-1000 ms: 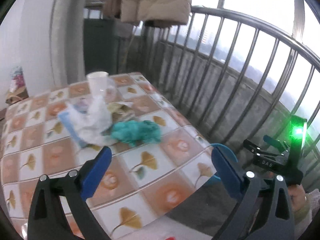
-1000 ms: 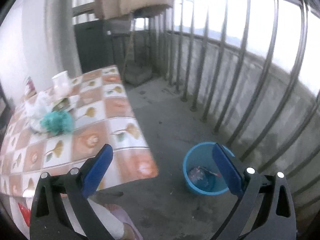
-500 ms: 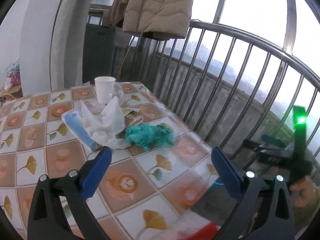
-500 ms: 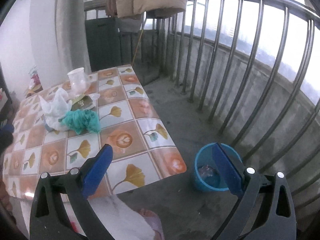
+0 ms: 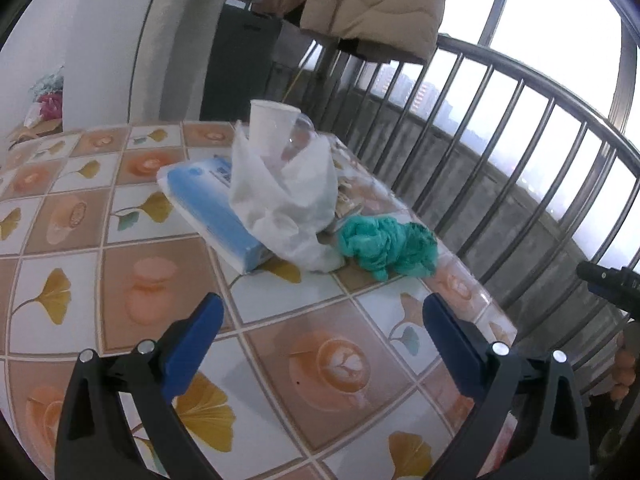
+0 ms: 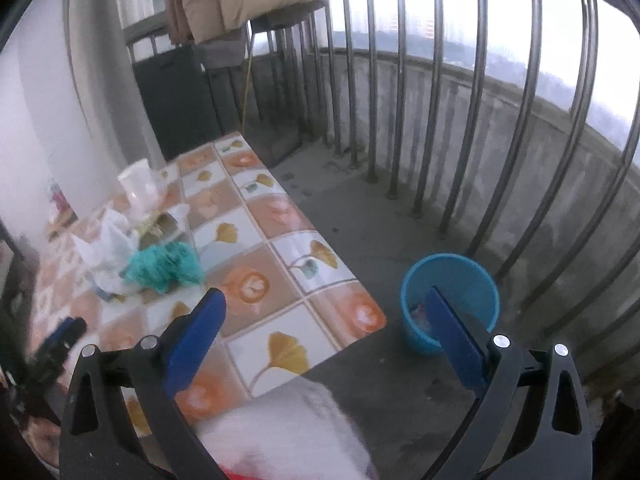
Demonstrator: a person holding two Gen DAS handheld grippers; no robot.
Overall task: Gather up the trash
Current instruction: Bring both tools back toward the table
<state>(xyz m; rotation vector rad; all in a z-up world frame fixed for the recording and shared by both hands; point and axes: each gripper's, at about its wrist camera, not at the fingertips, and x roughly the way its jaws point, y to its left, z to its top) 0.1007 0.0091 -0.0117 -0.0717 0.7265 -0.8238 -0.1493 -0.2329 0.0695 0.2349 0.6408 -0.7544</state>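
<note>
A pile of trash lies on the tiled table [image 5: 136, 288]: a crumpled teal wad [image 5: 386, 246], a crumpled white plastic bag [image 5: 286, 196], a blue tissue pack [image 5: 208, 208] and a white paper cup [image 5: 270, 128]. My left gripper [image 5: 322, 316] is open and empty, low over the table, short of the pile. My right gripper [image 6: 324, 312] is open and empty, above the table's near edge. In the right wrist view the teal wad [image 6: 164, 266] and bag [image 6: 106, 254] lie to the left, and a blue bucket [image 6: 452, 280] with some trash stands on the floor.
A metal railing [image 6: 440, 120] curves around the balcony on the right. A beige jacket [image 5: 372, 0] hangs over it at the back. A dark cabinet [image 6: 176, 96] stands behind the table. The concrete floor [image 6: 360, 216] lies between table and railing.
My left gripper has moved forward and lower over the table, closer to the trash pile. My right gripper has swung left and up, so the table and bucket sit nearer the middle of its view.
</note>
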